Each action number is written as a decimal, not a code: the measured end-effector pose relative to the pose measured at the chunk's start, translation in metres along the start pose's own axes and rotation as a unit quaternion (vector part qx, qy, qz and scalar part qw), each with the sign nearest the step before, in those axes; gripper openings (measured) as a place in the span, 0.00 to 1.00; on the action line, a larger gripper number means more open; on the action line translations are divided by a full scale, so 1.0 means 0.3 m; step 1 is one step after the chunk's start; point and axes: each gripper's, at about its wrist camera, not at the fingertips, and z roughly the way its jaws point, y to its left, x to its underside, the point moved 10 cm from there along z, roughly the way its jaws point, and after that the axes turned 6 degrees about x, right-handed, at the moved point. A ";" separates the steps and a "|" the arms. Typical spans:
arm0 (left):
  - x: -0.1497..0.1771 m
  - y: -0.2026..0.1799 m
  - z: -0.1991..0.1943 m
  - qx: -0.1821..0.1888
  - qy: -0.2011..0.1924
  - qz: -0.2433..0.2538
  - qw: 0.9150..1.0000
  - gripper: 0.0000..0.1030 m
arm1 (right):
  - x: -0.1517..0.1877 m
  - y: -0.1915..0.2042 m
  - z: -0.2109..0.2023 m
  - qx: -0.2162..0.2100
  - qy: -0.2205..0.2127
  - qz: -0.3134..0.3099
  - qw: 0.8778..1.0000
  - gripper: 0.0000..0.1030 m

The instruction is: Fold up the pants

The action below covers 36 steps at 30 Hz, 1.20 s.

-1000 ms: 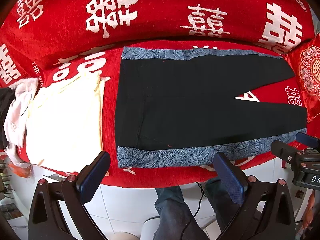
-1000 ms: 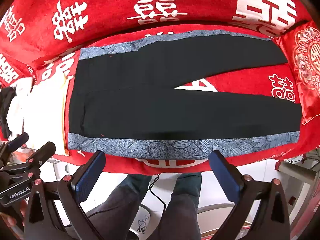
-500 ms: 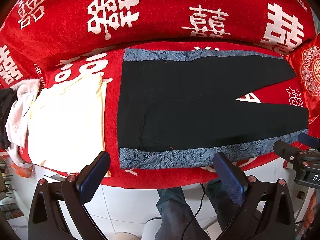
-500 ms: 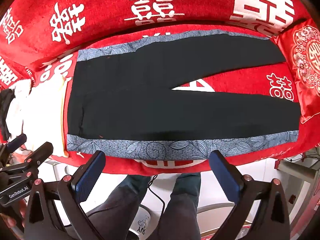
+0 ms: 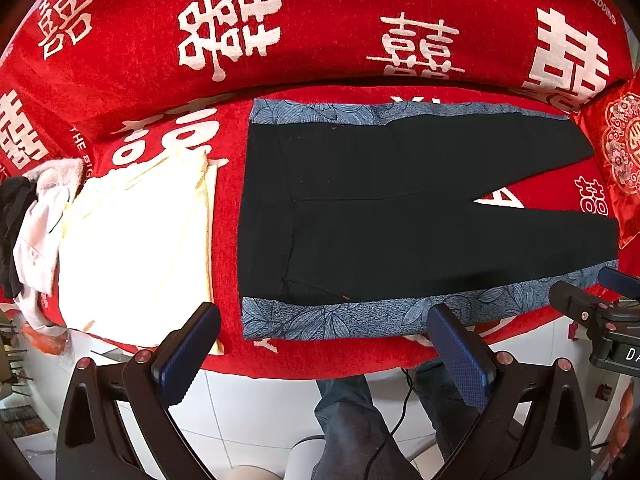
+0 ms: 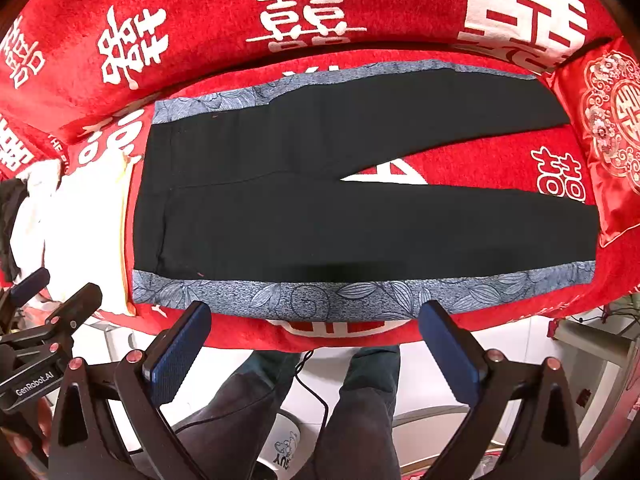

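Black pants (image 5: 380, 216) with blue-grey floral side stripes lie flat on the red cover, waistband to the left, both legs spread to the right; they also show in the right wrist view (image 6: 340, 208). My left gripper (image 5: 324, 344) is open and empty, hovering just off the near edge by the waist end. My right gripper (image 6: 316, 340) is open and empty, off the near edge by the near leg's stripe. The left gripper shows at the lower left of the right wrist view (image 6: 44, 304).
A folded cream garment (image 5: 136, 240) lies left of the pants, with a pile of white and dark clothes (image 5: 28, 224) beyond it. A red embroidered cushion (image 6: 608, 132) sits at the right end. A person's legs (image 6: 352, 412) stand on white tile below the edge.
Both grippers have drifted slightly forward toward the pants' near edge; the pants lie unchanged and both grippers stay open.
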 end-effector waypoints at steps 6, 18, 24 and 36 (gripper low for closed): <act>-0.004 0.001 -0.001 -0.001 0.000 0.002 1.000 1.00 | -0.001 -0.003 0.000 0.001 0.000 0.000 1.000 1.00; -0.006 0.001 -0.002 -0.003 0.000 0.003 1.000 1.00 | -0.004 -0.009 0.001 0.000 0.000 0.002 1.000 1.00; -0.023 -0.018 -0.008 -0.010 -0.001 0.003 1.000 1.00 | -0.008 -0.010 0.000 0.000 0.000 0.000 1.000 1.00; 0.012 -0.092 -0.036 -0.035 -0.007 -0.056 0.998 1.00 | -0.013 -0.099 0.000 -0.018 0.005 -0.036 0.999 1.00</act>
